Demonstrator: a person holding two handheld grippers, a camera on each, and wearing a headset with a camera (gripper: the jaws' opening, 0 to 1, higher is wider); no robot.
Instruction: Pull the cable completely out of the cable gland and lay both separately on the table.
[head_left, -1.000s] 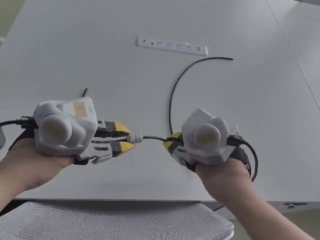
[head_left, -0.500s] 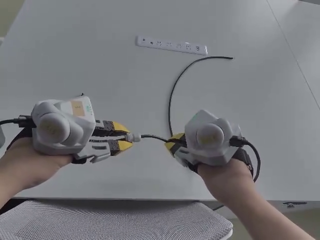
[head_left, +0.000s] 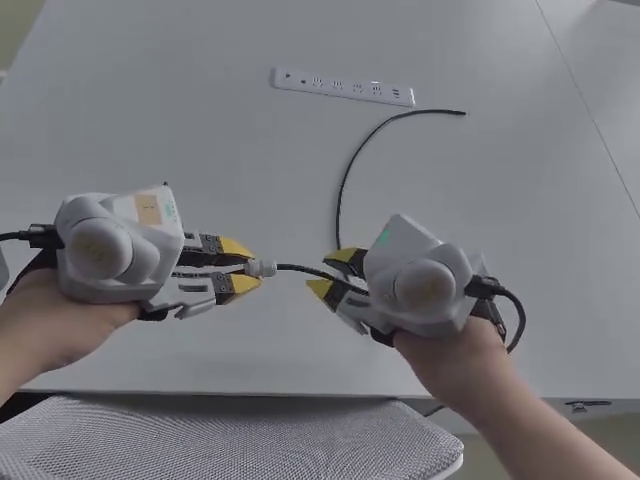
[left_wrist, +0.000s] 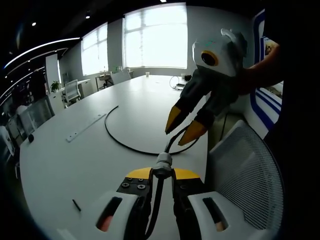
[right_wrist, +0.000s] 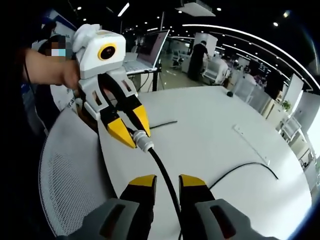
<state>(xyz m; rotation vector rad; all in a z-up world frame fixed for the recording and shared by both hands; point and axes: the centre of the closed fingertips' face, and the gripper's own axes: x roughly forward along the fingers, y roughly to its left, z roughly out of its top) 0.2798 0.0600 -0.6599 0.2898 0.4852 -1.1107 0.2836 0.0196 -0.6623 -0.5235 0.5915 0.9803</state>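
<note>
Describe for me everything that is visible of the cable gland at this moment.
The cable gland is a small, light grey part, apparently plastic, with a ribbed round collar. It is held in the air at the near edge of the table, clamped between the yellow tips of the left gripper. The black cable passes through it and runs on between the open jaws of the right gripper.

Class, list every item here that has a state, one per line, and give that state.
Thin black cable: threaded through small white cable gland.
Left gripper: shut on gland.
Right gripper: open, cable between jaws.
White power strip: flat on white table.
</note>
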